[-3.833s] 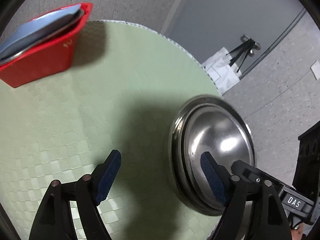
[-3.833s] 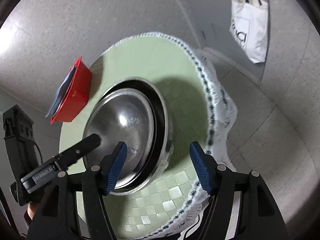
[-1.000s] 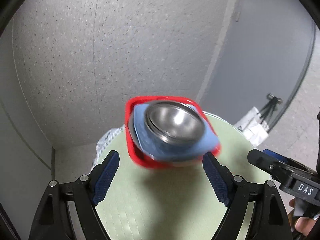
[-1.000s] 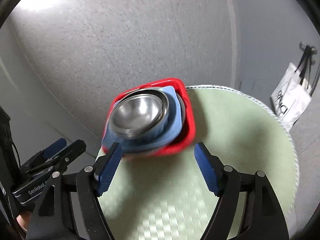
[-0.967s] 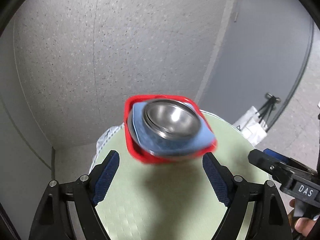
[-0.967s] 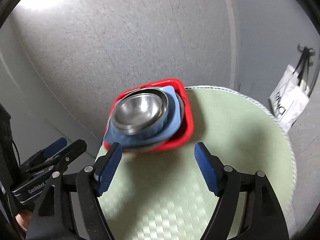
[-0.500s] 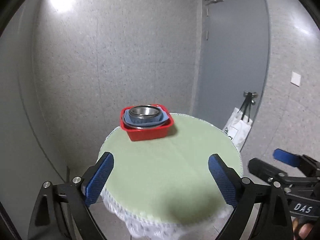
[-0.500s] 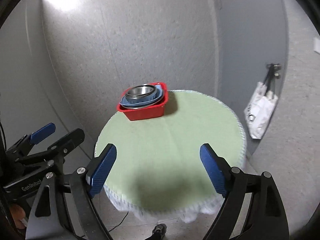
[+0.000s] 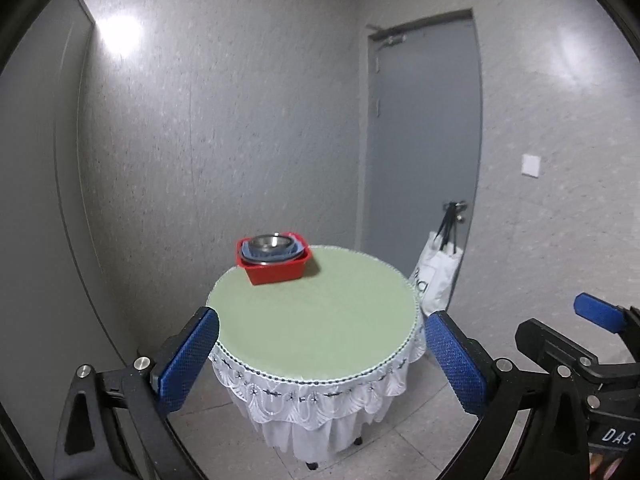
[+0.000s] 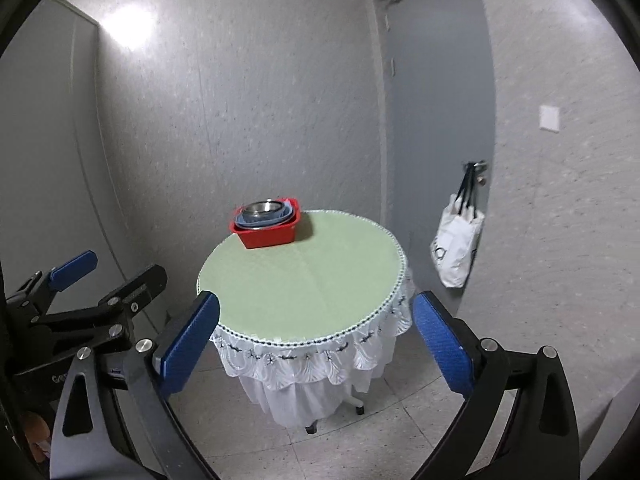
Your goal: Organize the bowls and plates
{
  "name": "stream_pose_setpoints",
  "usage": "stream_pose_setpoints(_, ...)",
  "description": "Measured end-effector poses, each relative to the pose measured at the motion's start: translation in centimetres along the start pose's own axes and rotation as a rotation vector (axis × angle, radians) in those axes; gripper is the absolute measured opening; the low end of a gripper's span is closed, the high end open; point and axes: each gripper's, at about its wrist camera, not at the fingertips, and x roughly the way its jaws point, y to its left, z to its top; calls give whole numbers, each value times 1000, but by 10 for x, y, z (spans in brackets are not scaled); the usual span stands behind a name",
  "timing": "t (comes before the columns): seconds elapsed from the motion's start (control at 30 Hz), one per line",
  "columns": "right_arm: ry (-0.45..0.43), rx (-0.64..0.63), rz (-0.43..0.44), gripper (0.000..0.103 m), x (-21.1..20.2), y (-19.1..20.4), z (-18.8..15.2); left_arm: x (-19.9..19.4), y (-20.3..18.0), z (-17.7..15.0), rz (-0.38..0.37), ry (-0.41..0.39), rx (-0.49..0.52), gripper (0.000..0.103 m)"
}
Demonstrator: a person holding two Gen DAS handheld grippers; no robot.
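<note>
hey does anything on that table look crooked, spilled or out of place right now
Nothing stands out. The metal bowl sits nested in the blue dish inside the red bin at the table's far edge; no spill shows.

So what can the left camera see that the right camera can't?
Only the left wrist view shows the right gripper at its right edge, with a "DAS" label. Only the right wrist view shows the left gripper at its left edge, and the table's white caster foot. Both show the round green table, the red bin holding the blue plate and steel bowl, the grey door and white tote bag.
</note>
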Motion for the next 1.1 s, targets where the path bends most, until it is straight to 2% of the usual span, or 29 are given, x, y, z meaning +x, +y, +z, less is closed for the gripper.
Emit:
stream_pose_setpoints(0.2, -58, 2, -66, 103, -81, 37, -23, -96, 26, -24, -12, -54, 48, 102)
stream_pose_setpoints(0.3, -76, 19, -85, 103, -117, 61, -39, -128, 48, -40, -17, -72, 59, 102)
stream_pose_setpoints(0.57, -90, 55, -131, 103, -188, 109, -76, -230, 95, -82, -49, -90, 78, 102)
stream_pose_setpoints(0.87, -100, 43, -173, 103, -244, 139, -90, -309, 126, -95, -99, -103, 55, 102)
stream_pose_setpoints(1.1, -114, 38, -176, 103, -269, 145, -97, -338, 139, -101, -117, -113, 50, 102)
